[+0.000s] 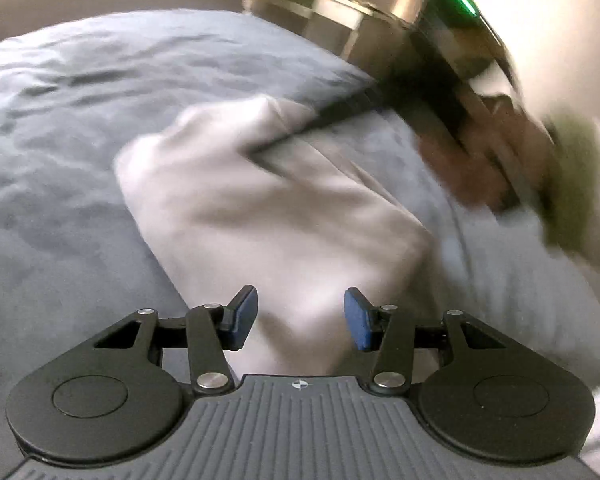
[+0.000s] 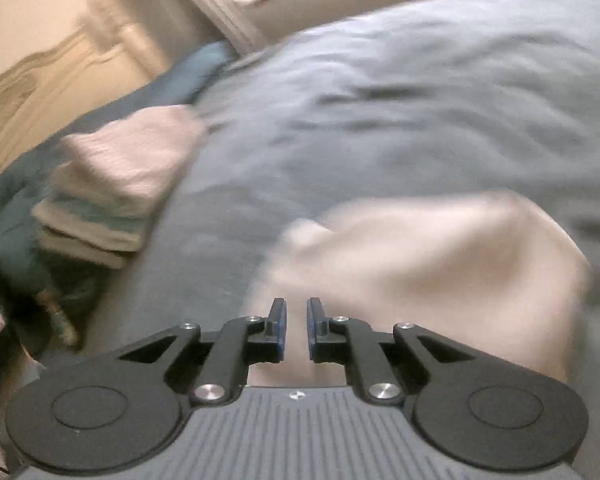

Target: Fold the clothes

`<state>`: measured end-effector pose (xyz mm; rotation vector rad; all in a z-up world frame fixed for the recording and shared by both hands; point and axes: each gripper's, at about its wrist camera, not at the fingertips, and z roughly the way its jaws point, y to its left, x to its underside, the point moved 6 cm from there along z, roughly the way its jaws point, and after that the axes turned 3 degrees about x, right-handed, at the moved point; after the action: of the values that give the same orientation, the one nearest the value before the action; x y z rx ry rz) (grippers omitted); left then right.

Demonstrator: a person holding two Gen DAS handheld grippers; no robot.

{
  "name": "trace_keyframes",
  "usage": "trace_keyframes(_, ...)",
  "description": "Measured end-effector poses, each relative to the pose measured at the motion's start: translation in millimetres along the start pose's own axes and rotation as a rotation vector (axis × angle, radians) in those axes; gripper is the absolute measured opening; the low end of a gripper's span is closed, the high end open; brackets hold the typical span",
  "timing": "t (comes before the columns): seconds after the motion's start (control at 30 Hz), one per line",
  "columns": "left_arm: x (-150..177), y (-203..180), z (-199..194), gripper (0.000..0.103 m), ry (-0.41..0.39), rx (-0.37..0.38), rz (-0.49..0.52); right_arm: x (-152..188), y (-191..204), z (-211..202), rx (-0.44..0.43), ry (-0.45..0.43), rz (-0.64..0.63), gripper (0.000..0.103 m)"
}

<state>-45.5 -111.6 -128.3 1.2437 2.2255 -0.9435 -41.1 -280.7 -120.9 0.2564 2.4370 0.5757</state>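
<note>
I am holding my left hand-held gripper open over the white garment lying half-folded on the bed, my right hand-held gripper nearly closed and empty; swinging it carelessly could drag the fold apart.

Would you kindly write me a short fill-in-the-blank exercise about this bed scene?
1. The white garment lies on a bedcover coloured ____.
2. In the right wrist view, the folded stack of clothes sits to the ____ of the garment.
3. The pads of the left tongs are coloured ____.
4. Nothing sits between the right tongs, whose pads stand nearly ____.

Missing words: grey; left; blue; shut
</note>
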Motion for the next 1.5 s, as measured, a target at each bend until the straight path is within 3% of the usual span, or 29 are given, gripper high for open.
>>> trace_keyframes(0.17, -11, 11, 18, 0.048, 0.009, -0.035, -0.026, 38, -51, -38, 0.073, -0.055, 0.139, 0.011)
trace_keyframes(0.23, -11, 7, 18, 0.048, 0.01, -0.044, -0.01, 43, -64, -50, 0.083, -0.078, 0.202, 0.012)
trace_keyframes(0.33, -7, 5, 24, 0.048, 0.016, -0.057, 0.015, 31, -55, -54, 0.075, -0.153, 0.173, 0.012)
trace_keyframes(0.5, -4, 6, 25, 0.048, 0.021, -0.062, -0.006, -5, -18, -33, 0.05, -0.231, 0.033, 0.014)
trace_keyframes(0.57, -4, 6, 25, 0.048, 0.023, -0.066, -0.006, -6, -10, -12, 0.102, -0.193, -0.022, 0.018)
trace_keyframes(0.63, -4, 7, 26, 0.048, 0.026, -0.071, -0.007, 5, -9, 15, 0.267, -0.094, -0.137, 0.024)
trace_keyframes(0.7, -4, 8, 27, 0.048, 0.03, -0.071, -0.011, 13, 1, 19, 0.336, -0.112, -0.267, 0.025)
trace_keyframes(0.8, -4, 9, 26, 0.048, 0.028, -0.064, -0.02, 6, 12, 7, 0.369, -0.111, -0.271, 0.025)
trace_keyframes(0.9, -5, 10, 28, 0.048, 0.027, -0.059, -0.03, 10, 27, -2, 0.335, -0.189, -0.31, 0.025)
trace_keyframes(1.03, -4, 11, 28, 0.048, 0.034, -0.057, -0.035, 41, 24, 28, 0.368, -0.094, -0.391, 0.025)
trace_keyframes(1.2, -11, 10, 19, 0.048, 0.006, -0.07, -0.021, 38, 17, 23, 0.333, -0.106, -0.298, 0.025)
trace_keyframes(1.37, -31, 15, 12, 0.048, -0.073, -0.113, 0.008, 41, 13, 21, 0.323, -0.121, -0.266, 0.026)
trace_keyframes(1.5, -36, 28, 28, 0.038, -0.053, -0.153, 0.011, 41, 11, 18, 0.313, -0.128, -0.228, 0.026)
